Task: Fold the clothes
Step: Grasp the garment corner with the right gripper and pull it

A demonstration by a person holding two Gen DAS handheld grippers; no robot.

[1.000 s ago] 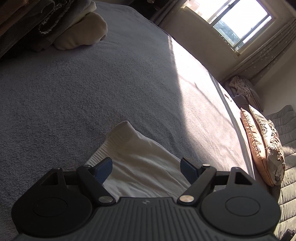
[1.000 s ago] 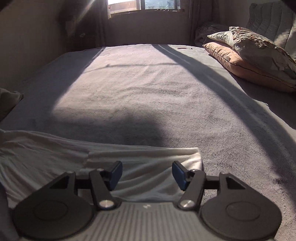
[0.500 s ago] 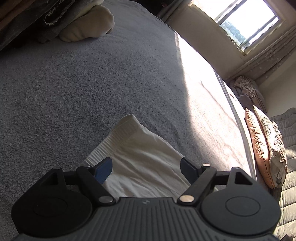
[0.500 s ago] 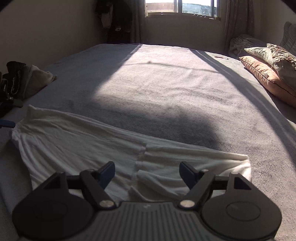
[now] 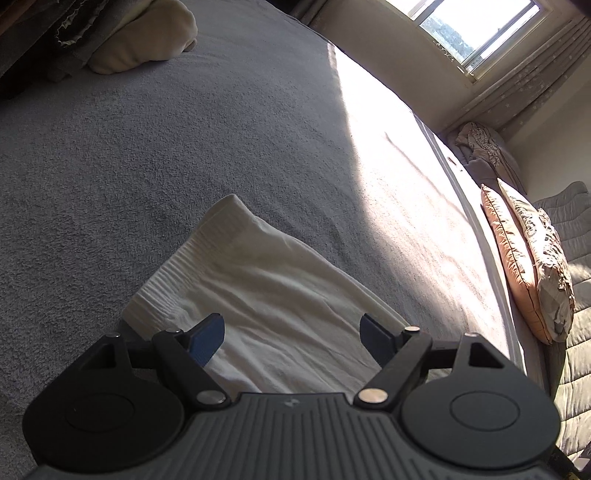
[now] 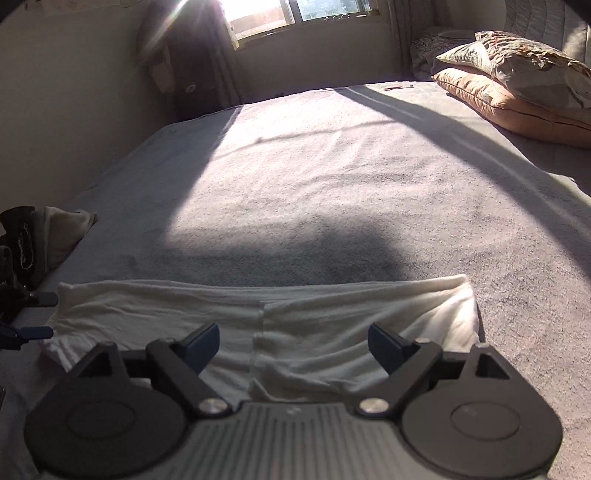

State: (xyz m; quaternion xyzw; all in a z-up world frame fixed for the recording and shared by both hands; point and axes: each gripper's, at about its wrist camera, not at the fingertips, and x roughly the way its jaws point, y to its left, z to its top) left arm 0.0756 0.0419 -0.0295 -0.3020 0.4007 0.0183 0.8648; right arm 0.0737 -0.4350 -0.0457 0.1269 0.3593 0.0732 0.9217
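Observation:
A white garment (image 6: 314,317) lies folded in a long strip across the grey bed cover (image 6: 332,184). My right gripper (image 6: 291,343) hovers over the strip's middle; its jaws are opening wide, with cloth below them but nothing pinched. In the left wrist view the garment's ribbed end (image 5: 207,251) points up and left. My left gripper (image 5: 291,332) hangs just above that end, open, its blue pads clear of the cloth. The left gripper's fingertips (image 6: 37,332) also show at the strip's left end in the right wrist view.
A pile of other clothes (image 5: 122,40) sits at the bed's far left, also seen as dark and cream clothes (image 6: 37,236). Two stacked pillows (image 6: 517,85) lie along the right side. A bright window (image 5: 476,26) and a wall stand beyond the bed.
The right gripper's jaws have spread wider, and its view has swung and drawn back, so the whole strip shows. The left gripper has barely shifted over the ribbed end.

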